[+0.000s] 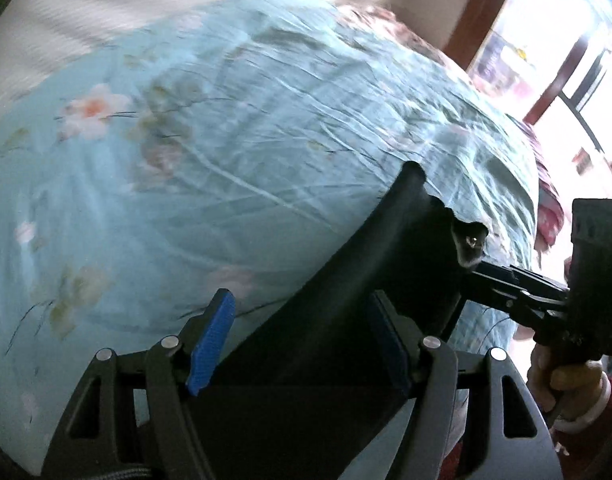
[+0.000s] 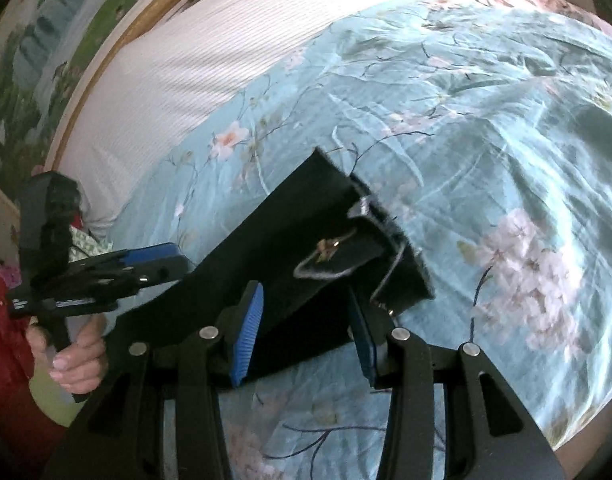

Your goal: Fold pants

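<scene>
Left wrist view: blue flowered bedsheet (image 1: 226, 152) fills most of it, bright window (image 1: 553, 40) at far right, white wall behind. Nothing blocks my claws. Right wrist view adds a painted mural (image 2: 34, 80) w/ gold frame by the bed, plus the pants' (image 2: 306, 248) waistband w/ metal clasp, which the left cam barely shows. Pants (image 1: 345, 288) are black, lifted off the sheet & stretched between both claws. My left claw (image 1: 302, 344) has its blue pads apart, cloth running between; can't tell if it's pinched. My right claw (image 2: 306, 336), same: pads apart around the cloth, grip unclear.
</scene>
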The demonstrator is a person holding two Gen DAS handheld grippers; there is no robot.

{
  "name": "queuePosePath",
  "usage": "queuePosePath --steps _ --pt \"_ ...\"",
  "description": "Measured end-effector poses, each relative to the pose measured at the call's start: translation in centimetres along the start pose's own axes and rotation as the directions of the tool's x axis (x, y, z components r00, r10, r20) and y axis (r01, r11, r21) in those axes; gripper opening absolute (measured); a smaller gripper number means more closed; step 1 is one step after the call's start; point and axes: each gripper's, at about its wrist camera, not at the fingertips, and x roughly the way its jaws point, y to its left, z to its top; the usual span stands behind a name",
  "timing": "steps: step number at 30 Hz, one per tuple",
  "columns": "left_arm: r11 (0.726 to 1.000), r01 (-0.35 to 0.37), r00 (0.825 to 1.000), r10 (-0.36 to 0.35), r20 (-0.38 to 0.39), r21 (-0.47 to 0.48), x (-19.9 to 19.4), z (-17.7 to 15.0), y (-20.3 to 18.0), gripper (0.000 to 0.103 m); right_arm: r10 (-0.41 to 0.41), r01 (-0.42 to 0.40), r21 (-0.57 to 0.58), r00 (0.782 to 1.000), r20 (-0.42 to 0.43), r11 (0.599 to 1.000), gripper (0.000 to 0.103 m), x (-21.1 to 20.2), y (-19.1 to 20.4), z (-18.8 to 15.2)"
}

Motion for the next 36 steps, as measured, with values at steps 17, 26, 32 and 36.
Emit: queuePosePath --steps 17,26,32,36 --pt "0.983 0.019 1.0 -0.018 -0.008 0.184 0.4 0.8 -4.3 0.006 0.015 -0.011 -0.062 0.998 0.062 0.998 0.006 -1.4 1.3 0.4" --pt "0.984 0.011 0.997 0.004 -0.081 0.178 3.0 1.0 -4.2 0.017 -0.006 0.006 -0.013 1.0 0.005 1.0 0.007 -0.9 -0.3 -0.1" --pt "0.987 0.003 0.999 0.003 -0.033 0.158 2.0 2.0 -3.2 0.054 -0.039 0.039 0.013 0.999 0.0 0.999 0.024 -1.6 -1.4 -0.8" --pt "0.987 0.015 0.999 -0.006 -0.053 0.163 2.3 2.6 -3.1 0.054 -0.011 0.01 0.036 1.0 0.001 0.999 0.037 -2.1 -1.9 -1.2"
